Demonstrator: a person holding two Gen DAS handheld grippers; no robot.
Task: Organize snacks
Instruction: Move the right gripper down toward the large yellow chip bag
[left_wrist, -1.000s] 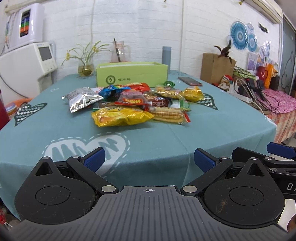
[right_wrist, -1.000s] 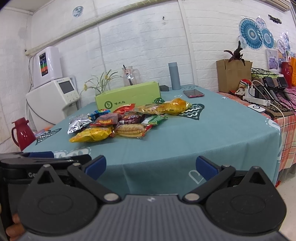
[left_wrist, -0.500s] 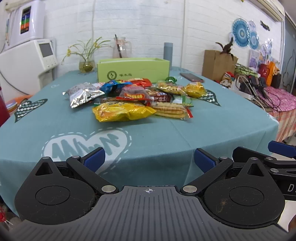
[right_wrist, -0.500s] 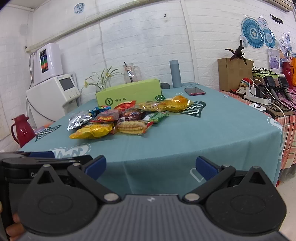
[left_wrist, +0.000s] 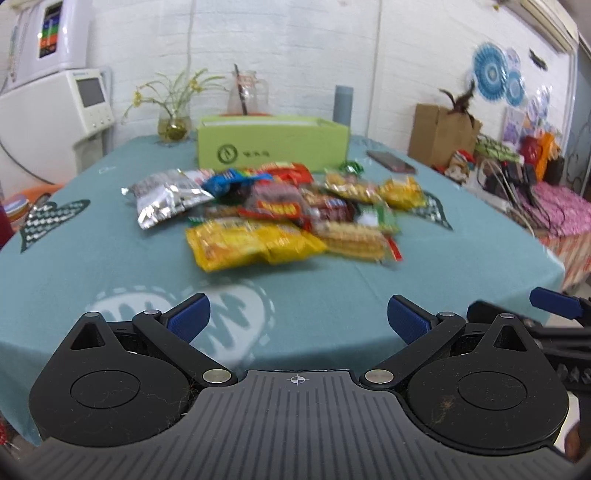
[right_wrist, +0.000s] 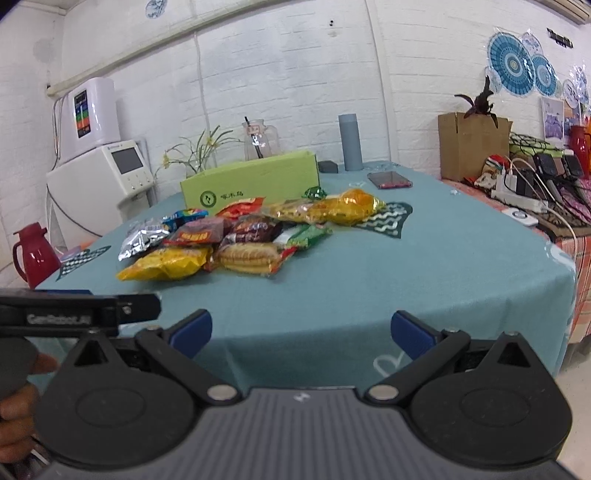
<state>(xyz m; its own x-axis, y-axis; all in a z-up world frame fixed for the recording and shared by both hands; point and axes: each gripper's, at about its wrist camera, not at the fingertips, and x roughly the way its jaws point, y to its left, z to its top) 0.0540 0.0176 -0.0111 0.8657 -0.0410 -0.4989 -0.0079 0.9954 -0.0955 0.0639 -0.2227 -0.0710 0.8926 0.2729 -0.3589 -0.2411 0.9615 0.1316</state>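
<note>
A heap of snack packets lies mid-table on the teal cloth (left_wrist: 110, 258): a yellow bag (left_wrist: 251, 243) (right_wrist: 166, 263) nearest, a silver bag (left_wrist: 162, 197) (right_wrist: 142, 240) at the left, a biscuit pack (left_wrist: 351, 240) (right_wrist: 247, 256), and a golden bag (right_wrist: 343, 208) at the right. Behind them stands an open green box (left_wrist: 271, 146) (right_wrist: 251, 182). My left gripper (left_wrist: 298, 318) hovers open over the table's near edge, well short of the heap. My right gripper (right_wrist: 301, 332) is open too, at the near edge, empty.
Behind the box are a vase of flowers (left_wrist: 173, 125), a glass jug (right_wrist: 258, 142), a grey cylinder (right_wrist: 351, 142) and a phone (right_wrist: 388, 180). A red kettle (right_wrist: 31, 254) sits left. Cables and a power strip (right_wrist: 517, 197) crowd the side table at the right.
Both grippers have moved forward and up toward the table, so the snack heap looks closer. Their fingers have stayed open and nothing has been picked up.
</note>
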